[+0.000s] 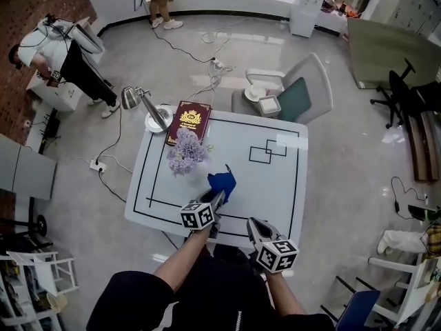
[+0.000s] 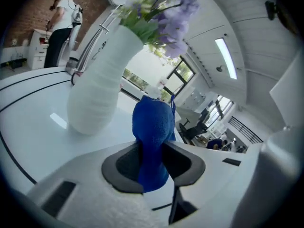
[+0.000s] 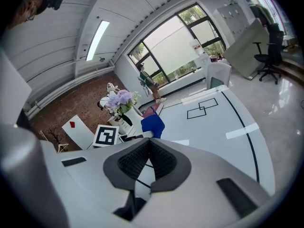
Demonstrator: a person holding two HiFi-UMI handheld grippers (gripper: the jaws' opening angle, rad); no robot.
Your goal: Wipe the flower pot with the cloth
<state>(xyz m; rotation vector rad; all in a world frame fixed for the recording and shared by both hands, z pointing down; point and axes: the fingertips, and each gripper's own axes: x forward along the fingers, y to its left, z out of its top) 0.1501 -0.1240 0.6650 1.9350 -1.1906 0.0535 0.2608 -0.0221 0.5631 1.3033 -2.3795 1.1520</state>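
Clamping a bunched fold of the cloth at lower centre of its own view, the left gripper had its jaws shut tight on the blue fabric. The loose end stood up past the tips like a pad. That seemed to me the reason for the hold: soft cloth in front and hard jaws behind it, ready to press on a surface. The right gripper sat low and right of centre in the head view. Its jaws were together on nothing, and it hung over the near table edge, apart from the work. I judged it was held clear, or in reserve to steady the pot.

The pot, tall and white with lilac flowers, stood upright on the table just beyond the cloth, left of centre in the left gripper view. A strip of bare table showed between them there, so wiping looked not yet begun.

The tabletop was white and glossy, with a black line around its border and two overlapping outlined squares right of centre. At its far left corner lay a dark red book beside a lamp. Beyond were a pale chair, a grey polished floor with trailing cables, and a person at the upper left by a brick wall.
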